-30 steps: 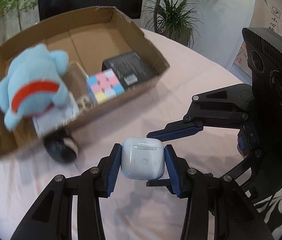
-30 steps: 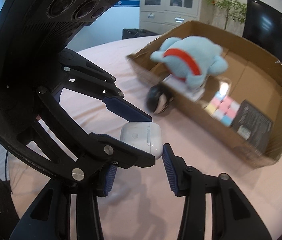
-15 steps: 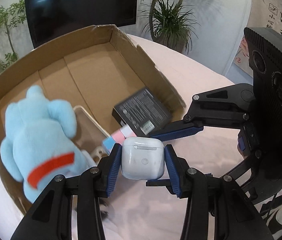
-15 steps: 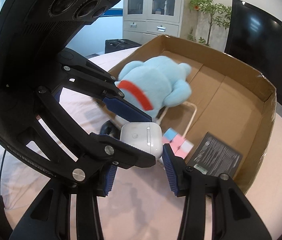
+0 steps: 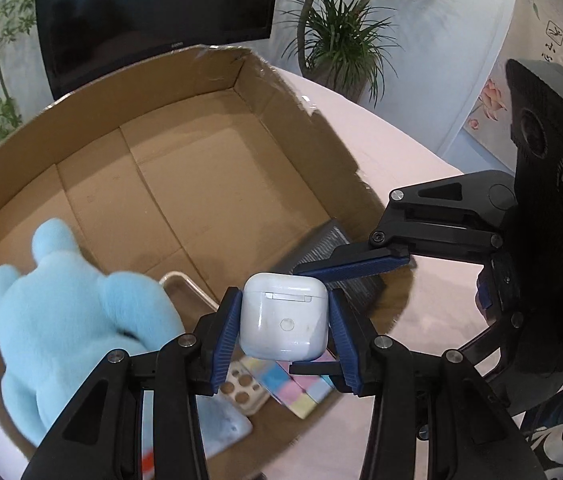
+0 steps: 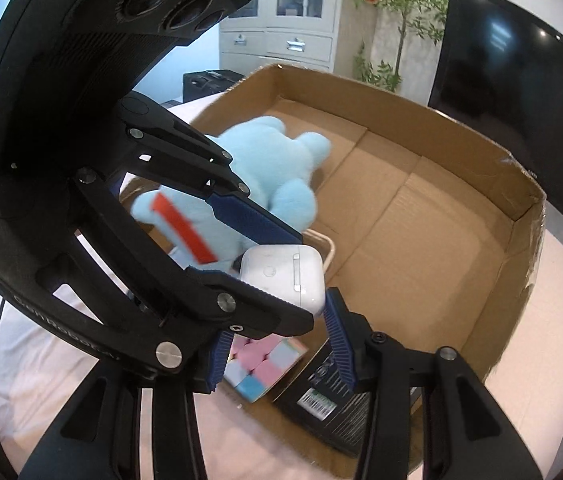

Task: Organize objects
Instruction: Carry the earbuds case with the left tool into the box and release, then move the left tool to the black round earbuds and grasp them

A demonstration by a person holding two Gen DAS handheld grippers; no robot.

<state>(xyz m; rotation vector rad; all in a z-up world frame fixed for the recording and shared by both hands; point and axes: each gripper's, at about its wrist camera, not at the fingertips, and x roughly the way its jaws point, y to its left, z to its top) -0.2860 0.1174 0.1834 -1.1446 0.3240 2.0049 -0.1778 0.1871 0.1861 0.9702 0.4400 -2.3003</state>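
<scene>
Earbud case [image 5: 283, 316], white, sits clamped between both blue pads of the left gripper [image 5: 284, 330] above the cardboard box [image 5: 185, 184]; the right gripper [image 6: 277, 340] also touches it, grip unclear.

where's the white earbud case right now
The white earbud case is clamped in the left gripper, above the cardboard box, over the pastel cube.
</scene>
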